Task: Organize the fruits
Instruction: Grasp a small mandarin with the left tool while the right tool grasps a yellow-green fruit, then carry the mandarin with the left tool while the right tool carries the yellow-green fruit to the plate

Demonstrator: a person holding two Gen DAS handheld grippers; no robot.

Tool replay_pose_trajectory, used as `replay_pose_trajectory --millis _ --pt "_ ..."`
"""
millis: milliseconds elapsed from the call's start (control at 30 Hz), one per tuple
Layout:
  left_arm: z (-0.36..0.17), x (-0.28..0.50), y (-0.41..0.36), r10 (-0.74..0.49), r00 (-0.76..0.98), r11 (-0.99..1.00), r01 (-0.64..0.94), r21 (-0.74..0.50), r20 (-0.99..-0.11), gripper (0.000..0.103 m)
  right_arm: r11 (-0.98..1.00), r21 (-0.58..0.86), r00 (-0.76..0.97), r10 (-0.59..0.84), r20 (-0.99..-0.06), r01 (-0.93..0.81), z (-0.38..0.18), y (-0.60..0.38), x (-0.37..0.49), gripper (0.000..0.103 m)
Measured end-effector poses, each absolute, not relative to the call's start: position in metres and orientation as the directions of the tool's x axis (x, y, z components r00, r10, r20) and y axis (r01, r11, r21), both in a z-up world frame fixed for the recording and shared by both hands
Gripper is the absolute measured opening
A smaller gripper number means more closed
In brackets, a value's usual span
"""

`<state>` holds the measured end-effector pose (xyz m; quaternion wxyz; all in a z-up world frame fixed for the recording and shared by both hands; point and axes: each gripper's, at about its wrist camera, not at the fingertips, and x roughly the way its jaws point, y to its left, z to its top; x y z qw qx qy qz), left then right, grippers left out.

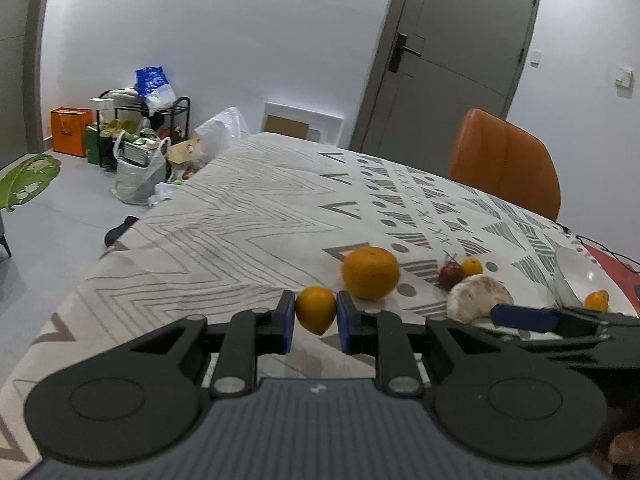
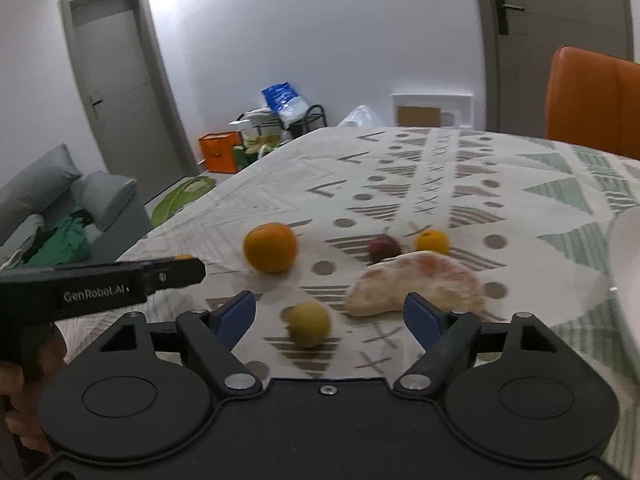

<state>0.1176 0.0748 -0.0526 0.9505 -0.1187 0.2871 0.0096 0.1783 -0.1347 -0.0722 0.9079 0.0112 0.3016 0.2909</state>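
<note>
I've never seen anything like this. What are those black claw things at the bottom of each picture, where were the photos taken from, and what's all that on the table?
The claws are handheld grippers, one in each of a person's hands, each with a camera looking along its two blue-padded fingers. So one picture comes from the left gripper, the other from the right gripper.

The left one is shut on a small orange fruit. The right one is open over a small yellowish fruit, not touching it.

On the patterned tablecloth lie a large orange, a peeled pomelo piece, a dark red fruit and a small orange. A white plate at the right holds another small orange fruit.
</note>
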Motion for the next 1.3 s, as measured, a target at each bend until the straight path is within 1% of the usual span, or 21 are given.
replay_pose_trajectory --millis 33,67,100,133,167,233,433,600,1300 --pt "-0.052 0.117 0.077 -0.046 0.835 0.971 -0.091 -0.220 -0.548 0.021 0.826 0.199 0.641 0.540 -0.545 -0.527 -0.074 -0.132 0.179 0.074" --pt "-0.052 0.116 0.078 -0.043 0.836 0.971 -0.095 -0.220 -0.548 0.020 0.822 0.205 0.631 0.546 -0.552 -0.532 -0.077 -0.130 0.180 0.060" --pt "-0.052 0.115 0.079 -0.040 0.836 0.970 -0.098 -0.221 -0.547 0.021 0.818 0.210 0.621 0.549 -0.559 -0.535 -0.079 -0.128 0.181 0.038" --pt "-0.051 0.115 0.080 -0.039 0.836 0.970 -0.099 -0.221 -0.547 0.020 0.817 0.208 0.620 0.551 -0.559 -0.538 -0.081 -0.127 0.181 0.026" --pt "-0.051 0.114 0.080 -0.038 0.837 0.970 -0.100 -0.221 -0.546 0.020 0.818 0.203 0.622 0.548 -0.559 -0.538 -0.081 -0.126 0.181 0.024" --pt "-0.051 0.113 0.079 -0.041 0.837 0.970 -0.098 -0.224 -0.546 0.020 0.816 0.220 0.616 0.555 -0.560 -0.535 -0.080 -0.129 0.179 0.024" --pt "-0.048 0.116 0.065 -0.068 0.839 0.973 -0.063 -0.221 -0.541 0.020 0.829 0.214 0.635 0.538 -0.555 -0.516 -0.076 -0.144 0.171 0.024" --pt "-0.040 0.116 0.047 -0.095 0.847 0.977 -0.021 -0.212 -0.522 0.020 0.848 0.212 0.661 0.515 -0.545 -0.486 -0.073 -0.161 0.167 0.024" --pt "-0.032 0.124 -0.015 -0.197 0.841 0.974 0.110 -0.197 -0.504 0.020 0.915 0.173 0.767 0.401 -0.502 -0.365 -0.057 -0.226 0.146 0.024"
